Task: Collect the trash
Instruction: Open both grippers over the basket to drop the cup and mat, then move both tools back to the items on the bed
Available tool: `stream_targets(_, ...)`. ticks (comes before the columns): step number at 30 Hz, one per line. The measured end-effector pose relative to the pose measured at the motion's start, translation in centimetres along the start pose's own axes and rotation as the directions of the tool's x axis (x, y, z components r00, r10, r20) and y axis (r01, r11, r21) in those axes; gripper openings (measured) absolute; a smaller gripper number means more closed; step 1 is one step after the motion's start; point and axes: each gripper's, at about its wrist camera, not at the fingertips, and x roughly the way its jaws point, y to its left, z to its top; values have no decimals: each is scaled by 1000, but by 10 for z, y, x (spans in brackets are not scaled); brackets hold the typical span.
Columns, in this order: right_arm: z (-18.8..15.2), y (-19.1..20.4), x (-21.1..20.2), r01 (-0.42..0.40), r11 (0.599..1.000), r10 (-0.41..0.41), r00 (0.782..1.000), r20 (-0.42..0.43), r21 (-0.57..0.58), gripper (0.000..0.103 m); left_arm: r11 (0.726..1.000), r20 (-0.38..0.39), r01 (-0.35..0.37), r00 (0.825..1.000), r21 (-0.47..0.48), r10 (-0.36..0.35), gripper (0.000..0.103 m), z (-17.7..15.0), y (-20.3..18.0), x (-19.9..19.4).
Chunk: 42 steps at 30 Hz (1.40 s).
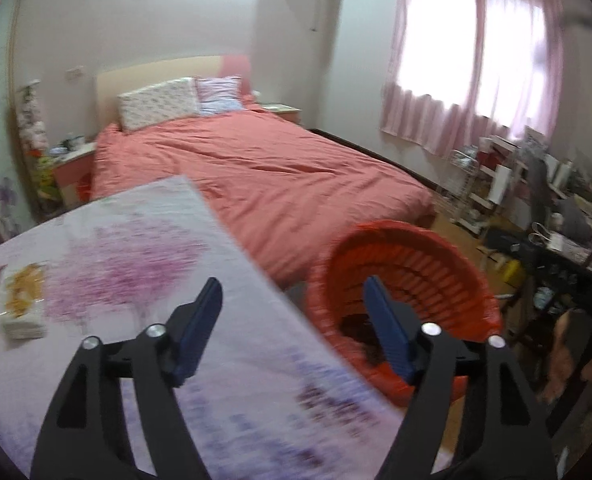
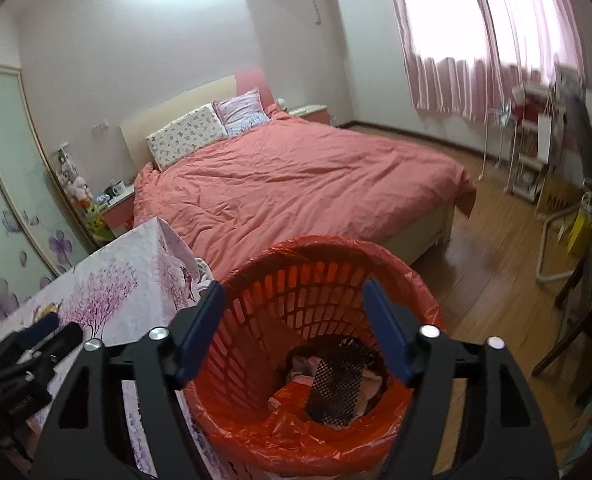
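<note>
A red plastic trash basket (image 2: 296, 292) lined with a red bag stands on the floor beside the table. It holds crumpled trash (image 2: 335, 380), with a black mesh piece on top. My right gripper (image 2: 292, 300) is open and empty, right above the basket's mouth. My left gripper (image 1: 292, 300) is open and empty, over the table's right edge, with the basket (image 1: 415, 264) just to its right. A yellow-patterned tissue pack (image 1: 24, 308) lies on the table at the left. The left gripper's black body (image 2: 28, 356) shows at the left of the right wrist view.
The table (image 1: 136, 248) has a cloth printed with pink trees. A bed with a salmon cover (image 1: 264, 172) stands behind. A cluttered desk and racks (image 1: 543, 200) line the right wall under the pink-curtained window. Wooden floor (image 2: 495, 272) lies right of the basket.
</note>
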Motion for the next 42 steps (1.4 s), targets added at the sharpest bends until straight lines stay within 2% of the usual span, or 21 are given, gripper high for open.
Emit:
stream_targets(5,-4,30,-7,-23,998,23,1000,-1,-50,72,991,-9,-127,992,-31,127,83,-17,54,-28)
stream_targets(11,-15,69,-8,-51,992,49,999,-21,-112,72,950,-59,-297,955,-102,292,86,-46,135,-62)
stream_targets(14,-22,88,-7,-78,988,73,997,-40,-135,72,902,-86,-402,916,-157,393,89,-62,179,-82)
stream_targets(15,-24,94,-7,-88,986,82,995,-47,-141,72,872,-97,-453,891,-184,443,90,-69,199,-90)
stream_targets(19,-40,123,-1,-133,977,118,988,-96,-165,72,776,-155,-573,819,-263,552,93,-88,250,-105)
stream_targets(23,-55,146,6,-161,971,138,981,-138,-174,72,713,-235,-621,783,-325,575,93,-101,291,-101)
stream_targets(30,-75,189,9,-206,955,167,967,-191,-211,72,672,-306,-653,757,-349,577,93,-106,322,-84)
stream_targets(35,-87,211,11,-238,940,186,958,-218,-245,72,686,-330,-625,780,-372,532,92,-127,340,-96)
stream_targets(38,-93,222,13,-260,934,203,951,-234,-246,72,693,-323,-597,802,-404,503,88,-139,353,-112)
stream_targets(42,-101,239,15,-286,922,222,942,-250,-260,72,689,-303,-583,812,-430,498,81,-144,360,-126)
